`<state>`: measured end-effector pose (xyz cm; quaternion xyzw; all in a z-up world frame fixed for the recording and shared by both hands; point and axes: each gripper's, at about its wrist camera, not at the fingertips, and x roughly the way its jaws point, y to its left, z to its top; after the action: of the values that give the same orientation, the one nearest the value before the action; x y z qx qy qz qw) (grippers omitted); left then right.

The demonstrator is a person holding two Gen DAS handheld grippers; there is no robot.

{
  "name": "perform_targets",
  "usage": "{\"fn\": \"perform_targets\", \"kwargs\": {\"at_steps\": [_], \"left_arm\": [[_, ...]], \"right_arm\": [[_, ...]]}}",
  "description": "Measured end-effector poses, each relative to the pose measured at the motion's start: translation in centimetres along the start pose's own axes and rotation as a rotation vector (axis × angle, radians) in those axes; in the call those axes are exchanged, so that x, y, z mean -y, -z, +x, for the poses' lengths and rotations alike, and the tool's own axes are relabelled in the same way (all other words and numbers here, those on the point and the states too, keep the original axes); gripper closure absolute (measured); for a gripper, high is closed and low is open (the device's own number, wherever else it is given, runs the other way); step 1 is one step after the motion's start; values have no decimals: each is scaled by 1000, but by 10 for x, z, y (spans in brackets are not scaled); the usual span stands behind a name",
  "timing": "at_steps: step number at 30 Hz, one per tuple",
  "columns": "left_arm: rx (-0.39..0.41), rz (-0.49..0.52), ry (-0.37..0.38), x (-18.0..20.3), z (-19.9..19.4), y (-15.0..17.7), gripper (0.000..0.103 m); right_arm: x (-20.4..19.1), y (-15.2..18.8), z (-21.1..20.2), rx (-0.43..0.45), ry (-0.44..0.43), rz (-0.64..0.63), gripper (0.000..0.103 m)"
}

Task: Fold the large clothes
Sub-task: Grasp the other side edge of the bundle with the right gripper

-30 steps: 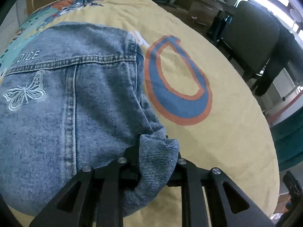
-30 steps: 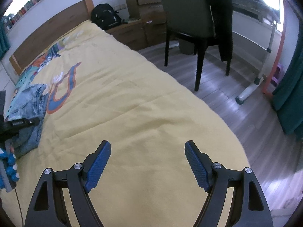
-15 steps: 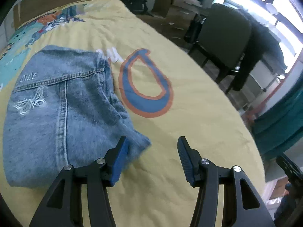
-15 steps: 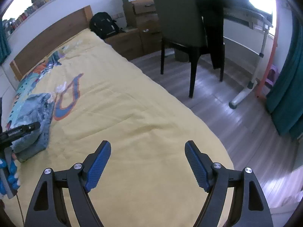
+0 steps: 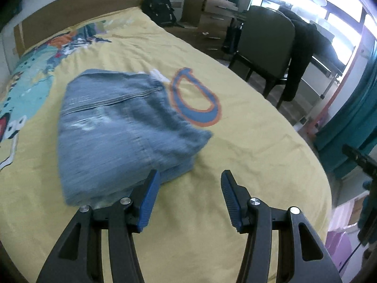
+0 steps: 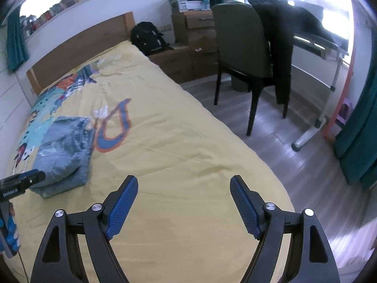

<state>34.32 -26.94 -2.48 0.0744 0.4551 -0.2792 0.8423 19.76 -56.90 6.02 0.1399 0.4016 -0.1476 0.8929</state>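
A folded blue denim jacket (image 5: 122, 129) lies in a compact stack on the yellow bedspread (image 5: 247, 146). My left gripper (image 5: 189, 186) hovers above the stack's near corner, open, with nothing between its blue pads; the left pad (image 5: 149, 195) overlaps the denim edge in the picture but stands clear of it. In the right wrist view the same jacket (image 6: 63, 151) sits far to the left, and my right gripper (image 6: 183, 195) hangs wide open over bare bedspread (image 6: 188, 141), well apart from the denim. The left gripper's body (image 6: 18, 184) shows at that view's left edge.
A wooden headboard (image 6: 77, 52) closes the far end of the bed. Beyond the bed's right edge are a black backpack (image 6: 148, 37), wooden drawers (image 6: 195, 33), a green chair (image 6: 242, 44) with dark clothes draped nearby, a desk frame and wood floor (image 6: 294, 165).
My left gripper let go of the denim fold, opened, and rose back from the jacket, which now lies flat. My right gripper lifted too, staying open.
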Motion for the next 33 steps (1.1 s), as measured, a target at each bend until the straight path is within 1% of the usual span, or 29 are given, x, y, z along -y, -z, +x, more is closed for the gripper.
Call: {"fn": "perform_targets", "kwargs": {"at_steps": [3, 6, 9, 15, 20, 25, 28, 33], "left_arm": [[13, -12, -24, -24, -22, 14, 55], [20, -24, -51, -48, -36, 26, 55], [26, -50, -78, -76, -50, 37, 55], [33, -96, -105, -115, -64, 51, 55], [25, -106, -108, -131, -55, 53, 55], [34, -115, -85, -145, -34, 41, 55], [49, -127, -66, -150, -21, 30, 55], [63, -164, -68, -165, 5, 13, 55]], "right_arm": [[-23, -1, -3, -2, -21, -27, 22], [-52, -2, 1, -10, -50, -68, 22], [-91, -1, 10, -22, -93, -120, 22], [-171, 1, 36, -52, -188, -221, 22], [-229, 2, 68, -85, -263, -281, 22], [-274, 2, 107, -118, -319, -326, 22], [-295, 2, 132, -138, -337, -349, 22], [-314, 1, 170, -156, -358, -357, 22]]}}
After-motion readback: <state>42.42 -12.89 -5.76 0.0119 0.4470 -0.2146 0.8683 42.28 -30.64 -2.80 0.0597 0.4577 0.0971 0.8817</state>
